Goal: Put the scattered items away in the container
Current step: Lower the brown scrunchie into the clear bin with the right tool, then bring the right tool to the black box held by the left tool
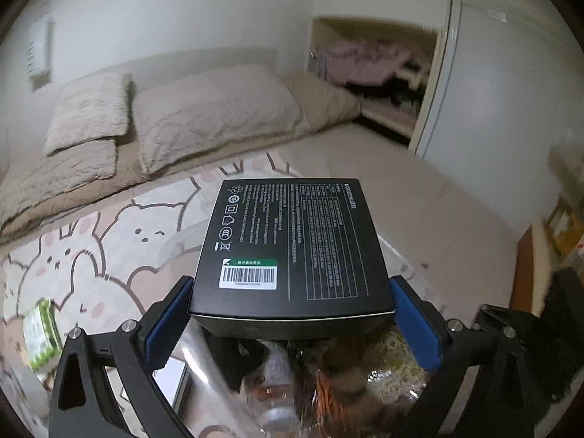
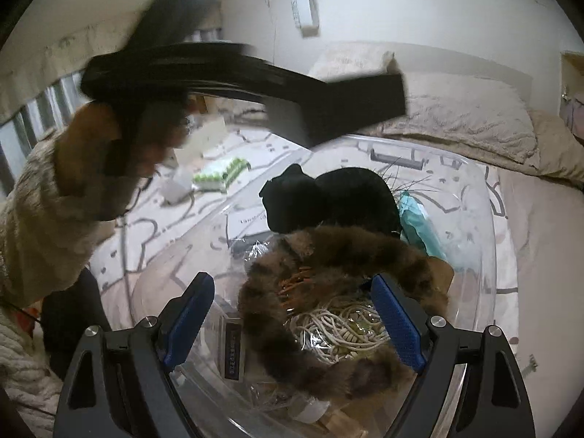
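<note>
Two wrist cameras looked along two hand-held grippers above a bed covered by a pale sheet printed with cartoon animals (image 1: 91,255). The left gripper (image 1: 292,314) had its blue-padded jaws closed on the near end of a flat black cardboard box with white print and a barcode label (image 1: 292,248), one pad against each side, with the box reaching forward beyond the jaws and held in the air. Below and just behind those jaws lay a clear plastic container (image 1: 204,383), already crowded with items. In the right wrist view the right gripper (image 2: 292,321) had its jaws spread wide with nothing pressed between the pads; they stood over the same clear plastic container (image 2: 489,241). Directly between and below the right jaws lay a brown striped furry strip (image 2: 328,255) curled around a tangle of white cord (image 2: 339,325) and some orange sticks (image 2: 292,288). Farther ahead of the jaws, inside the container, sat a black soft bundle (image 2: 328,197) and a teal packet (image 2: 416,222). Above and ahead of the right jaws the black box (image 2: 346,109) appeared blurred, carried by the other gripper in a hand (image 2: 109,138) wearing a cream knitted sleeve (image 2: 43,200). Outside the container, to the left of the jaws, a green and white pack (image 2: 219,175) lay on the sheet, and the same pack (image 1: 40,332) showed left of the left jaws. Beige pillows (image 1: 211,109) lay far ahead.
</note>
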A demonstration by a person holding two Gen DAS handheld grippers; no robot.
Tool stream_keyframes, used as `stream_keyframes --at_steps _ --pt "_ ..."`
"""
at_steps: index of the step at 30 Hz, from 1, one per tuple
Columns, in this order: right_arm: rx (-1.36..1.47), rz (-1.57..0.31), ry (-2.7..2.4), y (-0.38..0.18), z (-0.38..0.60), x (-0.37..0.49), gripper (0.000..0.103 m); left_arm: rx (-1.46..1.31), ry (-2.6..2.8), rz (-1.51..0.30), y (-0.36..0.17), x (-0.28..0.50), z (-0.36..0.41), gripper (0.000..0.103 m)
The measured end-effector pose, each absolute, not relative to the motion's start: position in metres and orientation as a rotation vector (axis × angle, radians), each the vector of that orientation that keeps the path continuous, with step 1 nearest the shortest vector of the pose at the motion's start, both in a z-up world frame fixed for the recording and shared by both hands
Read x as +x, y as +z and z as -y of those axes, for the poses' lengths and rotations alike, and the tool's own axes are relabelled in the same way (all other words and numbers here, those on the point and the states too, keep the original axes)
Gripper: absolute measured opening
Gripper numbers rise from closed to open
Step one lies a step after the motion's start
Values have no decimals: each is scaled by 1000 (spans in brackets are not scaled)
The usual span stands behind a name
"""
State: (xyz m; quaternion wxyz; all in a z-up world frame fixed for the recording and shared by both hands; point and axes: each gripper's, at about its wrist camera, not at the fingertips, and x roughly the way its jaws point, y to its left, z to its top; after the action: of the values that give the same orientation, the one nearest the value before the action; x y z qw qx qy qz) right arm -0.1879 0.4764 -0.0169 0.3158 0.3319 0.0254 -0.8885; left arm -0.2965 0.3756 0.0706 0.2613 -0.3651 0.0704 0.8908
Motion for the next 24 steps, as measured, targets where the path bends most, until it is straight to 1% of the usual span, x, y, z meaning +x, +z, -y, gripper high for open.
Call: stream_keyframes --at_steps 4,13,16,24 --pt "884 -74 -2337 -23 -477 -190 88 -1058 2387 -319 52 -320 -410 102" --pt "883 2 -2292 -28 -486 -195 88 -1236 2276 -473 9 -363 -456 103" --pt "890 16 -2284 -28 -486 -195 88 -1252 2277 -463 5 -366 -456 103" --pt "885 51 -2291 -27 -492 -191 88 -1183 2281 -320 23 -370 -443 103"
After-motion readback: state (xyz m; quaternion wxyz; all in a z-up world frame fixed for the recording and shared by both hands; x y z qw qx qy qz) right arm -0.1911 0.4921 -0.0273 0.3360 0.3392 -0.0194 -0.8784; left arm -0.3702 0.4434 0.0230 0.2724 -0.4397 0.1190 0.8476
